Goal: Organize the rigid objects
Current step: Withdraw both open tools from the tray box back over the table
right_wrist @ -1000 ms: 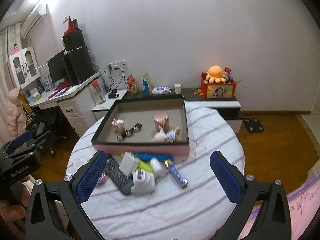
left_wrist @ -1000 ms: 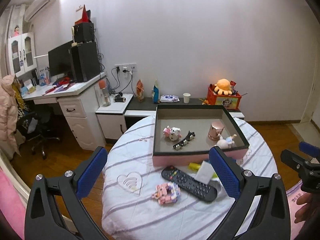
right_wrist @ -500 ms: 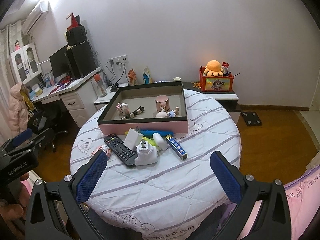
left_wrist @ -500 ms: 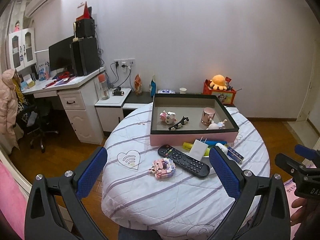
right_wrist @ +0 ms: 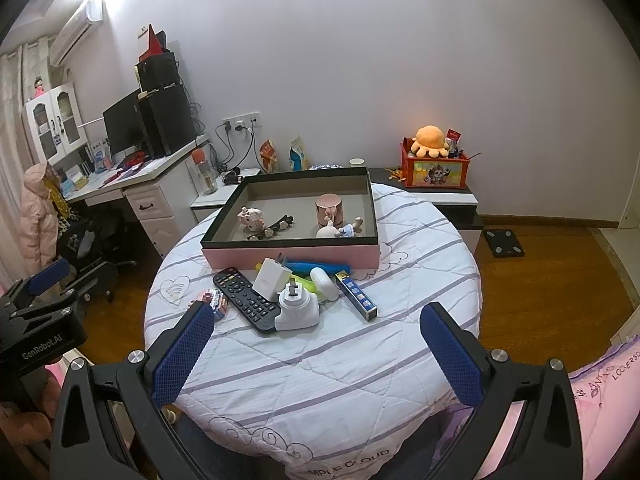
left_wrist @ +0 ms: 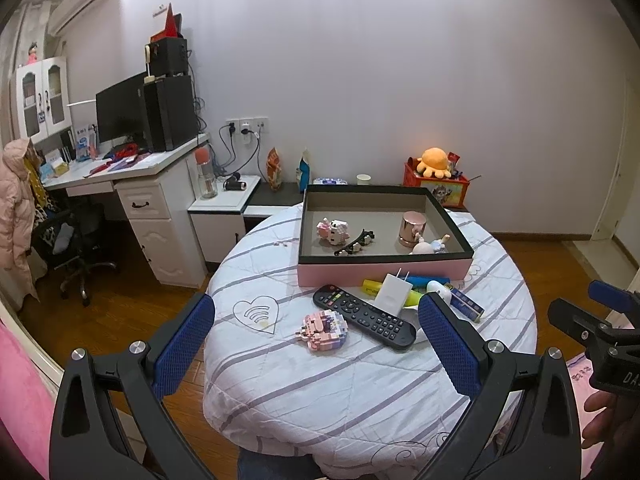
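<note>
A pink box [left_wrist: 384, 270] [right_wrist: 292, 256] with a black rim sits on the round table [left_wrist: 320, 380] [right_wrist: 320, 368]. It holds a pink block toy [left_wrist: 333, 231], a black hair clip [left_wrist: 355, 242], a rose cup [left_wrist: 412, 229] and a small doll [left_wrist: 430, 245]. In front of it lie a black remote [left_wrist: 364, 316] [right_wrist: 245, 300], a pink block figure [left_wrist: 325, 329], a white charger [left_wrist: 393, 294] [right_wrist: 272, 279], a white camera-shaped item [right_wrist: 297, 308], a blue box [right_wrist: 357, 295] and coloured markers [right_wrist: 316, 268]. My left gripper [left_wrist: 316, 344] and right gripper [right_wrist: 316, 354] are open and empty, held back above the table's near edge.
A white desk [left_wrist: 132, 184] with a monitor and an office chair [left_wrist: 76, 240] stand at the left. A low cabinet [right_wrist: 436, 196] with an orange plush toy and red box is behind the table. Wood floor lies around; a pink bed edge [right_wrist: 600, 384] is at right.
Both grippers have pulled back and up from the table, so the box and loose items look smaller and farther. Both stay open. Nothing on the table has moved.
</note>
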A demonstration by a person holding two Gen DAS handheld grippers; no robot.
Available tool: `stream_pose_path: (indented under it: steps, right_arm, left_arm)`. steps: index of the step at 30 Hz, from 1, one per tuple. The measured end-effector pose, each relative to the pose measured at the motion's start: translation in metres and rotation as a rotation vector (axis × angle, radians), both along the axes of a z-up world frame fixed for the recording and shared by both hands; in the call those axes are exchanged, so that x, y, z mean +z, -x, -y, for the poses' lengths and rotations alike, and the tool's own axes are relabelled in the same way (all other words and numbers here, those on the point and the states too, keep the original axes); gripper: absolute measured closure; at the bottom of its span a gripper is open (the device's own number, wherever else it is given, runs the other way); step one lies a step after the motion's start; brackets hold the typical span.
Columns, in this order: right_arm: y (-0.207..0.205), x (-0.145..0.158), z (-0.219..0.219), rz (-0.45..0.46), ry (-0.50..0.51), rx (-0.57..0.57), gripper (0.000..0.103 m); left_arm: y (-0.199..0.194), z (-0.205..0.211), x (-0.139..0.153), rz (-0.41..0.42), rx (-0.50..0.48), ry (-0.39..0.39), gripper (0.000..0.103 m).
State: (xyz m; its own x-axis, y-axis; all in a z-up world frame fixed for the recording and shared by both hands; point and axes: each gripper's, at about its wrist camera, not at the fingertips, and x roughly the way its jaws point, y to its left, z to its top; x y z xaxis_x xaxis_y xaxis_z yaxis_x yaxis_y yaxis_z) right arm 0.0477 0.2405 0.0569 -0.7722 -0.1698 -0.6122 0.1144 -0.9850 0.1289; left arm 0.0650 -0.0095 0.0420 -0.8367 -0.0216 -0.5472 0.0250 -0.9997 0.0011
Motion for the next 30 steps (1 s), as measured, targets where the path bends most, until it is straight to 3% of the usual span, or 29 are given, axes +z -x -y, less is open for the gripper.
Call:
stream_pose_path:
  steps: [10, 30]
  right_arm:
    - [0.008, -0.007, -0.002, 0.030, -0.004, -0.006, 0.000]
    - [0.060, -0.061, -0.013, 0.188, -0.029, -0.045, 0.000]
  left_arm:
    - [0.007, 0.007, -0.016, 0.040, 0.009, -0.003, 0.000]
    - [0.079, 0.012, -0.116, 0.270, -0.009, -0.005, 0.000]
